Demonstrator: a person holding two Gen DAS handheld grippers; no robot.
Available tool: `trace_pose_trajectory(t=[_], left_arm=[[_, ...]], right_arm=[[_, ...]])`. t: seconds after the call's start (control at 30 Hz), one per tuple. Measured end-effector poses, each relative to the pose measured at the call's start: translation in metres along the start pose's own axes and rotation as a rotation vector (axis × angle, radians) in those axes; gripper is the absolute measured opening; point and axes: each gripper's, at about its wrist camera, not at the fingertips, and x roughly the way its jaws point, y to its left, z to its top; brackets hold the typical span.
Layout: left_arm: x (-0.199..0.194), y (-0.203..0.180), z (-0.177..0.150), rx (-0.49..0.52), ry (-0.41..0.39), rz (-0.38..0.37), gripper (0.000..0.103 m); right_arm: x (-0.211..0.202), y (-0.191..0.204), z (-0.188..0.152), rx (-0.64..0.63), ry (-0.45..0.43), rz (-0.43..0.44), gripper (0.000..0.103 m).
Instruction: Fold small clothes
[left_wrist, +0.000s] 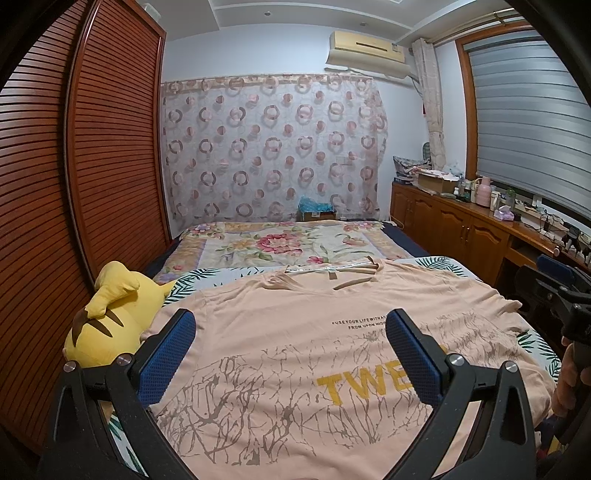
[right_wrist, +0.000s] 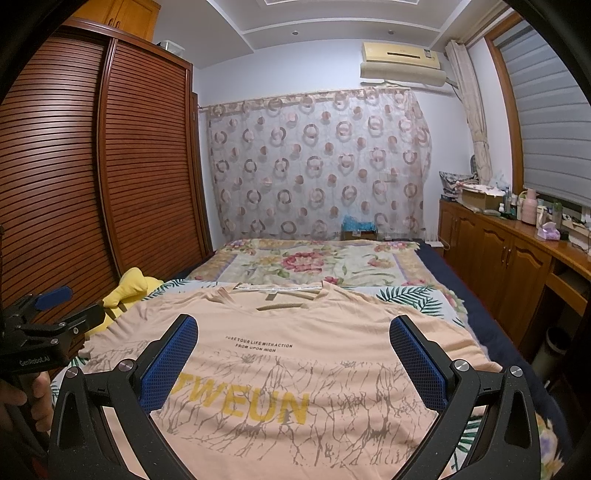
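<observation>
The left claw (left_wrist: 291, 328) is spread wide, its blue pads (left_wrist: 173, 354) apart with nothing between them, hovering above the lower left part of a peach T-shirt (left_wrist: 295, 306). The right claw (right_wrist: 293, 334) is likewise spread wide and empty, poised over the shirt's lower middle, its pads framing the yellow lettering. The T-shirt lies flat and face up on the bed (right_wrist: 417, 295), neckline toward the far end, sleeves out to each side, over a leaf-print sheet. Each wrist view catches the other claw at the frame edge, with a hand (right_wrist: 22, 398) on its handle. A yellow plush toy (left_wrist: 107, 321) sits just beside the shirt's left sleeve, against the slatted wooden wardrobe (left_wrist: 110, 140). Beyond the shirt lies a floral blanket (left_wrist: 280, 243), and a circle-patterned curtain (right_wrist: 317, 166) hangs on the far wall.
</observation>
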Motion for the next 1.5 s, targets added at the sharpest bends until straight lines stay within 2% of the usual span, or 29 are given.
trace_pose_trajectory(t=[0.17, 0.33, 0.53, 0.87, 1.0, 1.17, 1.27, 1.4, 1.47, 1.5], left_arm=[[0.009, -0.008, -0.008, 0.005, 0.062, -0.003, 0.103], [0.024, 0.006, -0.018, -0.015, 0.121, 0.001, 0.103], [0.036, 0.025, -0.032, 0.0, 0.168, 0.066, 0.103], [0.046, 0.057, -0.048, -0.021, 0.223, 0.066, 0.103], [0.053, 0.079, -0.055, -0.046, 0.262, 0.053, 0.103], [0.057, 0.108, -0.064, -0.1, 0.308, 0.074, 0.103], [0.056, 0.123, -0.069, -0.105, 0.307, 0.105, 0.103], [0.057, 0.148, -0.072, -0.123, 0.316, 0.104, 0.103], [0.06, 0.162, -0.074, -0.15, 0.323, 0.072, 0.099], [0.063, 0.167, -0.075, -0.16, 0.33, 0.061, 0.092]], right_arm=[[0.001, 0.001, -0.001, 0.0, 0.01, 0.031, 0.103], [0.006, 0.006, -0.003, -0.019, 0.031, 0.063, 0.103], [0.017, 0.007, -0.002, -0.052, 0.071, 0.111, 0.103], [0.024, 0.0, 0.003, -0.095, 0.151, 0.206, 0.103], [0.034, 0.0, 0.008, -0.139, 0.188, 0.23, 0.103], [0.05, -0.005, 0.014, -0.17, 0.231, 0.258, 0.103], [0.059, -0.009, 0.016, -0.167, 0.258, 0.284, 0.103], [0.077, -0.013, 0.02, -0.192, 0.301, 0.295, 0.103], [0.084, -0.014, 0.021, -0.2, 0.322, 0.304, 0.103], [0.088, -0.015, 0.023, -0.203, 0.338, 0.31, 0.103]])
